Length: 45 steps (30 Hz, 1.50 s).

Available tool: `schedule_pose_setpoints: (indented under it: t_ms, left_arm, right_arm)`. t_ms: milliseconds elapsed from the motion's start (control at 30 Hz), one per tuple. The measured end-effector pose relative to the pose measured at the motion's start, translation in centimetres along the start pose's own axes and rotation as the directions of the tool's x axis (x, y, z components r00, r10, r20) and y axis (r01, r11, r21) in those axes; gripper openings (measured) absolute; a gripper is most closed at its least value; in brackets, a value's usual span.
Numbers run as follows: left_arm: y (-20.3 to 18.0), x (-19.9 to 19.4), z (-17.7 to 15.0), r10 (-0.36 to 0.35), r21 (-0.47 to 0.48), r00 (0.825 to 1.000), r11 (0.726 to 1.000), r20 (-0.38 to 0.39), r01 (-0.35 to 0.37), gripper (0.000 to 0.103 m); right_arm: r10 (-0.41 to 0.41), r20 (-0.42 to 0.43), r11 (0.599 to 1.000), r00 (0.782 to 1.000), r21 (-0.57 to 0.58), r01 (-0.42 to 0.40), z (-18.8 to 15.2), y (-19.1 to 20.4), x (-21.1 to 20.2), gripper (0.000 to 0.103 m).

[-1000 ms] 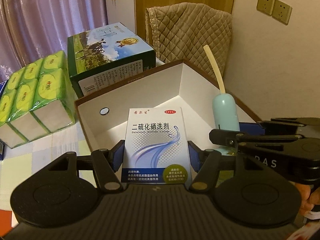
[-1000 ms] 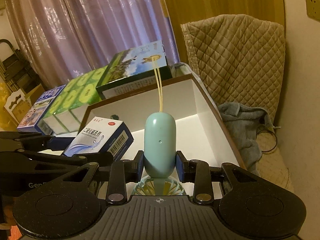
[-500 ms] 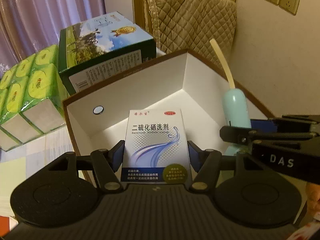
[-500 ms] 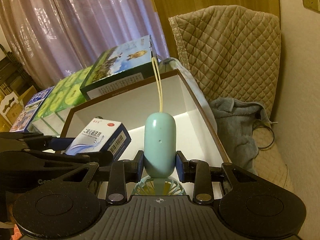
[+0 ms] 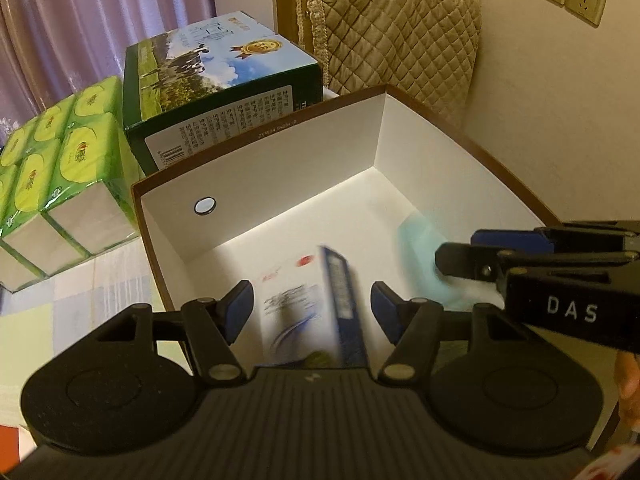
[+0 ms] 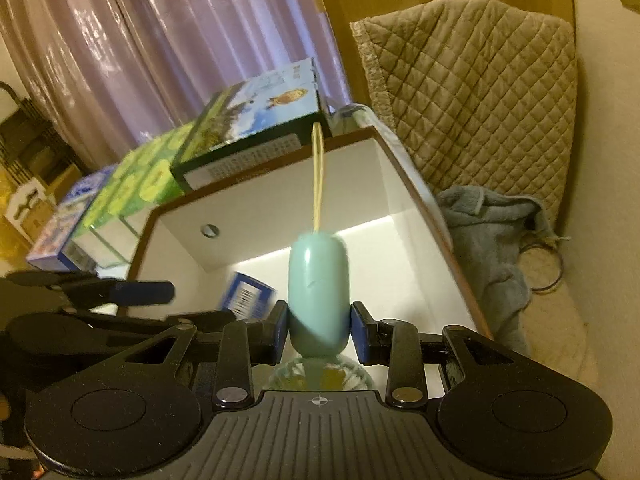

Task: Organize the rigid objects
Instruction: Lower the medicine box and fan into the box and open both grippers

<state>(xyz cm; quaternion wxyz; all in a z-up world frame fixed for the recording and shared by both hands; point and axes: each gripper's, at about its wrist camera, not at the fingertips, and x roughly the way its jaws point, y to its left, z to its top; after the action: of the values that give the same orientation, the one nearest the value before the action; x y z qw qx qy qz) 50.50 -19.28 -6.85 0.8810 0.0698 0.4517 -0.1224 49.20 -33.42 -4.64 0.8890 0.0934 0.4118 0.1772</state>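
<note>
Above an open white storage box (image 5: 280,160), the left gripper (image 5: 312,312) has its jaws spread — the blurred medicine carton (image 5: 304,312) is dropping inside. The right gripper (image 6: 319,332) pinches a teal handheld fan (image 6: 318,288) over the box, seemingly ready for release.

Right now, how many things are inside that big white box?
2. A blurred medicine box dropping between the open left tongs, and a teal fan gripped by the right tongs. The near corner is hidden.
</note>
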Motion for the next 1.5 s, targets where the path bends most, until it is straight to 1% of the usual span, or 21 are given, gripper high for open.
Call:
schedule_pose_setpoints:
  t_ms: [133,233,433,600,1000,1167,1233,1433,1500]
  left_arm:
    - [-0.1,-0.2,-0.3,-0.004,0.003,1.000,1.000,-0.001,0.004,0.061]
    - [0.0,-0.3,-0.5,-0.009,-0.002,1.000,1.000,-0.004,0.009,0.061]
    - [0.0,-0.5,-0.9,-0.010,-0.003,1.000,1.000,-0.005,0.010,0.061]
    - [0.0,-0.5,-0.9,-0.009,-0.004,1.000,1.000,-0.003,0.009,0.061]
    - [0.0,-2.2,-1.5,-0.014,-0.009,1.000,1.000,0.013,0.014,0.061]
    - [0.0,-3.5,-2.1,-0.031,-0.013,0.999,0.999,0.027,0.032,0.062]
    - [0.1,-4.2,-2.3,-0.040,-0.016,0.999,0.999,0.036,0.040,0.062]
    - [0.0,-6.7,-3.1,-0.072,0.010,0.995,0.997,0.070,0.072,0.062]
    - [0.0,-7.7,-3.4,-0.079,0.017,0.993,0.997,0.088,0.078,0.065]
  right_arm:
    - [-0.005,-0.011,1.000,1.000,-0.009,0.005,0.1,0.3,-0.1,0.032]
    - [-0.014,-0.021,1.000,1.000,-0.011,0.014,-0.2,0.3,-0.1,0.036]
    - [-0.027,-0.028,1.000,0.999,-0.003,0.027,-1.0,0.1,-0.5,0.040]
    - [-0.028,-0.028,1.000,0.999,-0.002,0.028,-1.2,0.1,-0.8,0.042]
    - [-0.029,-0.019,1.000,0.999,-0.005,0.029,-1.5,0.6,-1.8,0.044]
    - [-0.038,-0.019,0.999,0.999,-0.001,0.038,-2.1,1.0,-2.9,0.045]
    - [-0.051,-0.014,0.999,0.999,-0.001,0.051,-2.5,1.2,-3.5,0.047]
    - [-0.089,0.030,0.996,0.996,0.020,0.089,-3.8,1.8,-6.0,0.053]
    - [-0.101,0.044,0.994,0.994,0.034,0.100,-4.0,2.0,-6.9,0.055]
